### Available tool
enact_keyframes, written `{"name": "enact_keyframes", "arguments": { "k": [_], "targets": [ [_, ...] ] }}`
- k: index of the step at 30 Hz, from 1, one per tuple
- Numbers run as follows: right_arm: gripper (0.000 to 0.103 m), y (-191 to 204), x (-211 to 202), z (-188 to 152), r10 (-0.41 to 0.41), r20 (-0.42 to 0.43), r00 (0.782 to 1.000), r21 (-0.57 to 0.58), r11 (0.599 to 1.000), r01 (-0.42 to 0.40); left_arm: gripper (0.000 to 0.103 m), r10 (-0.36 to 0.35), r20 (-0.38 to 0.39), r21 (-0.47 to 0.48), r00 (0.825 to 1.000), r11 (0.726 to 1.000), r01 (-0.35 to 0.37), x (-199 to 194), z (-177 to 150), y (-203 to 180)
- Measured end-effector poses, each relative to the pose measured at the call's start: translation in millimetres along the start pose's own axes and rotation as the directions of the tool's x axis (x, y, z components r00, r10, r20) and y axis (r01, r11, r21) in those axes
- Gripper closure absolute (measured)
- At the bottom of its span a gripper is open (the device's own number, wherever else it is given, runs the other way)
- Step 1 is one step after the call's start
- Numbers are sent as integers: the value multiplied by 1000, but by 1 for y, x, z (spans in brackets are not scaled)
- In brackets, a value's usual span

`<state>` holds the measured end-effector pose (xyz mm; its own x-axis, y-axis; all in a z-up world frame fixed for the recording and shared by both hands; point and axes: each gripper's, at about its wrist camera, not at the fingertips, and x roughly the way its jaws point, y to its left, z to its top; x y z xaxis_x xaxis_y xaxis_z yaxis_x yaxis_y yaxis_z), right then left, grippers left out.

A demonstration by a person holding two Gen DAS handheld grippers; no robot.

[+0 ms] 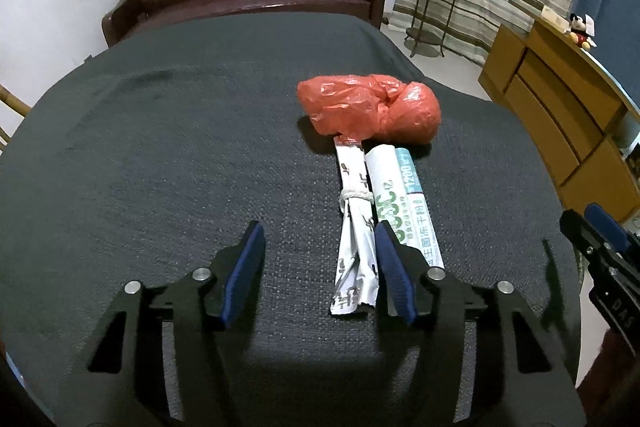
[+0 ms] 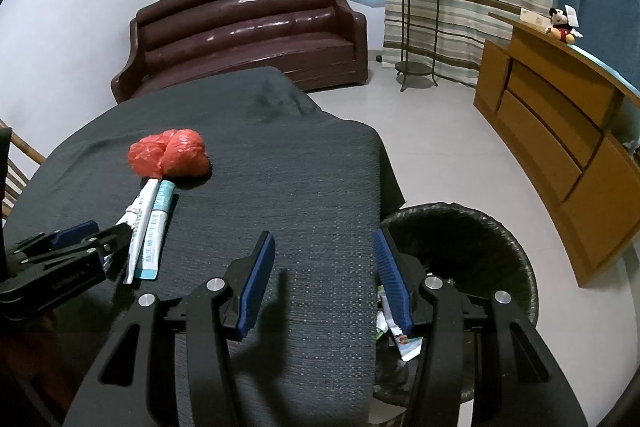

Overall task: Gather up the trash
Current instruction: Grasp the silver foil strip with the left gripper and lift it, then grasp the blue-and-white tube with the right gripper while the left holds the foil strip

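I have both tools out over the desk, which is covered in dark cloth. My left hand-held gripper is spread wide and empty, its right finger just beside the near end of a knotted white wrapper; a rolled packet with green and teal print lies touching that wrapper on its right. At their far ends sits a crumpled red plastic bag. My right hand-held gripper is also wide open with nothing in it, hanging over the desk's right edge above the black bin, which already holds some scraps. So I judge the job partly done, three pieces left. Nothing blocks the way; a brown sofa, plant stand and wooden cabinet stand well apart.
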<state>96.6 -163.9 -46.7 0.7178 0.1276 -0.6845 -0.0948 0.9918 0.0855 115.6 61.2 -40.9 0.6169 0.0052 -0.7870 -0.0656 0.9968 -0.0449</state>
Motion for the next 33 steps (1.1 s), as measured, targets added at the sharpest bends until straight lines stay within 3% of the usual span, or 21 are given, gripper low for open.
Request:
{"name": "enact_keyframes", "arguments": {
  "k": [15,19,33],
  "targets": [
    [52,1,2,1,6,-7,1000,0,1000,-6,70,-38,-15,50,999,998,39,13,9,-6],
    [52,1,2,1,6,-7,1000,0,1000,-6,85,-59,-15,57,998,997,59,13,10,-9],
    [52,3,5,1,7,-12,1000,-6,1000,-7,87,-110,-20,35,994,993,110,7,2,-5]
  ]
}}
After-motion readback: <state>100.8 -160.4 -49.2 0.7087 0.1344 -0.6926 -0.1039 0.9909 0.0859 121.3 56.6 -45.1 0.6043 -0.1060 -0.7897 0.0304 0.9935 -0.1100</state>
